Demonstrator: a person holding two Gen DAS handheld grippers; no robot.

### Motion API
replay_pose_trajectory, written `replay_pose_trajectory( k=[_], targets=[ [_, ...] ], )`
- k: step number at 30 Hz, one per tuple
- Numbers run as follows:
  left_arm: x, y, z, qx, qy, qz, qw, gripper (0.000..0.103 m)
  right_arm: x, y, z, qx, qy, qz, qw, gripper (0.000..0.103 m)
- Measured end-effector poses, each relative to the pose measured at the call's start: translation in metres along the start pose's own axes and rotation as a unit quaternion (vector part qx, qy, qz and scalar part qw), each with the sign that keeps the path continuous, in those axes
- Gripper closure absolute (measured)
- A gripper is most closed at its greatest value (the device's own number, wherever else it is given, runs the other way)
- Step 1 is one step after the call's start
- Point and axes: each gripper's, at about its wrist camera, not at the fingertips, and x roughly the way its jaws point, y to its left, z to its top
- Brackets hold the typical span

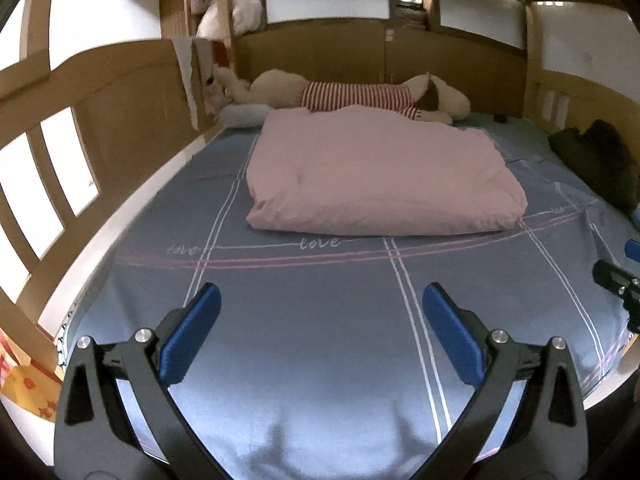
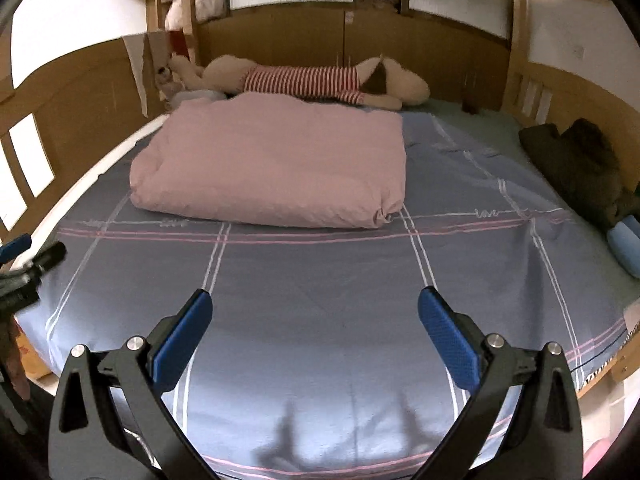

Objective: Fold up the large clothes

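A dark olive garment [image 1: 596, 160] lies crumpled at the right edge of the bed; it also shows in the right wrist view [image 2: 576, 164]. My left gripper [image 1: 320, 296] is open and empty, held above the near part of the blue bedsheet [image 1: 320, 352]. My right gripper [image 2: 314, 302] is open and empty, also above the near part of the sheet [image 2: 320, 340]. Both grippers are far from the garment. The right gripper shows at the right edge of the left wrist view [image 1: 620, 280], and the left gripper at the left edge of the right wrist view [image 2: 28, 268].
A folded pink duvet [image 1: 372, 176] [image 2: 272, 168] lies in the middle of the bed. A large plush dog in a striped shirt [image 1: 352, 96] [image 2: 304, 80] lies along the wooden headboard [image 1: 452, 64]. Wooden rails [image 1: 120, 120] flank the bed. A blue object [image 2: 626, 240] lies at the right edge.
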Motion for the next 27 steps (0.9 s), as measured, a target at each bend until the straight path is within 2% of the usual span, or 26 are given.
replay_pose_trajectory(
  k=[7,11,15,21,27],
  targets=[
    [-0.009,-0.003,0.005,-0.025,-0.015,-0.005,0.9996,0.002,-0.015,0.022,-0.016,0.018,-0.018,0.013,1.0,0.001],
    [-0.016,0.0,0.007,-0.043,-0.051,0.019,0.9976,0.002,-0.016,0.043,-0.013,-0.006,-0.04,0.013,0.999,0.001],
    [-0.022,0.004,0.005,-0.068,-0.064,0.05,0.9944,0.002,-0.01,0.05,-0.008,-0.002,-0.041,0.022,0.999,0.001],
    [-0.019,0.0,0.007,-0.039,-0.056,0.055,0.9962,0.002,-0.008,0.057,-0.006,-0.008,-0.044,0.029,0.999,0.001],
    [-0.014,-0.002,0.01,-0.036,-0.038,0.035,0.998,0.002,-0.009,0.057,-0.006,-0.003,-0.047,0.026,0.999,0.001]
  ],
)
